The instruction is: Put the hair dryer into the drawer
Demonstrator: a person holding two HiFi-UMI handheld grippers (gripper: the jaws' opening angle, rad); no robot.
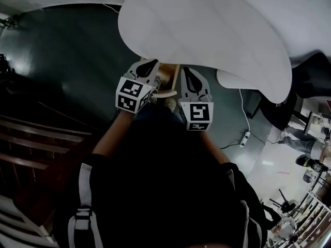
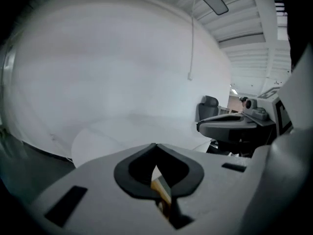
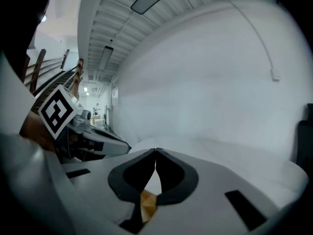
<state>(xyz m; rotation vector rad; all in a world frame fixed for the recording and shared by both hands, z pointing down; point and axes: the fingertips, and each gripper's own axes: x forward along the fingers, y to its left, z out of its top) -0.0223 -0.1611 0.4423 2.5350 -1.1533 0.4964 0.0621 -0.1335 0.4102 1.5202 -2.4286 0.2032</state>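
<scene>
Now left gripper (image 1: 151, 62) and right gripper (image 1: 187, 70) (jaws of both closed, empty) are held side by side before a pale round surface (image 1: 207, 30).

White round surface (image 1: 207, 30) just ahead of left tool (image 1: 149, 65) and right tool (image 1: 190, 74). Dark grey floor (image 1: 62, 50) left of left tool. Wooden stair rails (image 1: 36, 133) far left of it. Power strip (image 1: 245, 137) on floor right of right tool. Plain white wall (image 2: 107, 67) ahead, ribbed ceiling (image 3: 122, 28) above, long lamp (image 3: 105, 58). Dim light.
</scene>
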